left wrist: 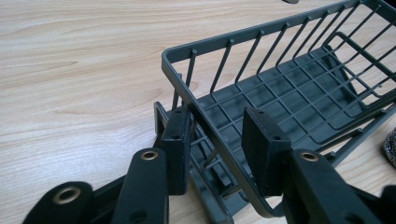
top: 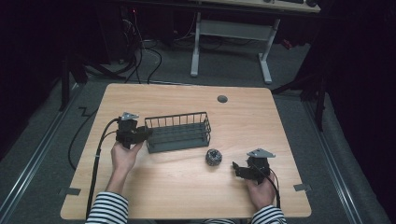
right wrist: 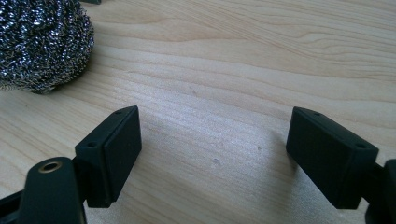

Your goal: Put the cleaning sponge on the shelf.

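In the high view, the left gripper [top: 140, 134] met the left end of the wire basket [top: 178, 132], which sat near the middle of the desk [top: 187, 196]. The steel scourer [top: 213, 157] lay between the basket and the right gripper [top: 237, 169], toward the near right corner.

In the left gripper view, the jaws gripped the basket's end wall [left wrist: 205, 119].

In the right gripper view, the jaws stood wide, nothing between them, the scourer [right wrist: 39, 44] lying apart.
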{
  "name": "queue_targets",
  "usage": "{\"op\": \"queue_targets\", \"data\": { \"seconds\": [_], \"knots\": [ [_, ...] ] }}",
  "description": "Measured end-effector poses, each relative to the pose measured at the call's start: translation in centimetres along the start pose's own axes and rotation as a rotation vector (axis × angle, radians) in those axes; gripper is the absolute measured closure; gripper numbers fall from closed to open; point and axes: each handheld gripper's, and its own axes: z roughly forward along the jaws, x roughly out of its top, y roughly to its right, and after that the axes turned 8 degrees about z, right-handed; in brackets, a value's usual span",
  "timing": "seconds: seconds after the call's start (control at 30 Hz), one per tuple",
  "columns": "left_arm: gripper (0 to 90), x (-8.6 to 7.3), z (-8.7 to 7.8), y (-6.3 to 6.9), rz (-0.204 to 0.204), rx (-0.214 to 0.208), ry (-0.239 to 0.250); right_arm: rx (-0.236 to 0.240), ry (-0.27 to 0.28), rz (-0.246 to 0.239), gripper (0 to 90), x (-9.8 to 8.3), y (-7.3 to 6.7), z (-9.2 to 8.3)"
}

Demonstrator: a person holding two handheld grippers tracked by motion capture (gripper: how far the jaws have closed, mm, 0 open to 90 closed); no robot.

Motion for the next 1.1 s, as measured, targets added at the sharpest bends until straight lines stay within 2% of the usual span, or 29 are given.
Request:
{"op": "queue_targets", "data": {
  "seconds": [0.27,0.37,0.4,0.5,0.57,0.77,1.0,1.1],
  "knots": [
    [60.5,0.2,0.4,0.3,-0.007,-0.006,0.009,0.0,0.0,0.0,18.1,0.0,0.0,0.0],
    [45.7,0.3,0.0,0.2,-0.014,-0.003,0.031,0.0,0.0,0.0,18.1,0.0,0.0,0.0],
    [35.9,0.4,-0.5,0.1,-0.026,-0.007,0.048,0.0,0.0,0.0,18.1,0.0,0.0,0.0],
    [29.9,0.5,-1.2,0.1,-0.025,-0.002,0.067,0.0,0.0,0.0,18.1,0.0,0.0,0.0],
    [26.3,0.4,-2.1,0.0,-0.01,0.007,0.079,0.0,0.0,0.0,18.1,0.0,0.0,0.0],
    [25.0,-0.4,-4.3,-0.5,0.007,0.006,0.123,0.0,0.0,0.0,18.2,0.0,0.0,0.0],
    [25.1,-2.1,-5.9,-1.0,0.036,0.038,0.116,0.001,0.0,0.001,18.2,0.0,0.0,0.0],
    [25.6,-3.6,-6.5,-1.4,0.047,0.044,0.094,0.0,0.0,0.001,18.2,0.0,0.0,0.0]
  ]
}}
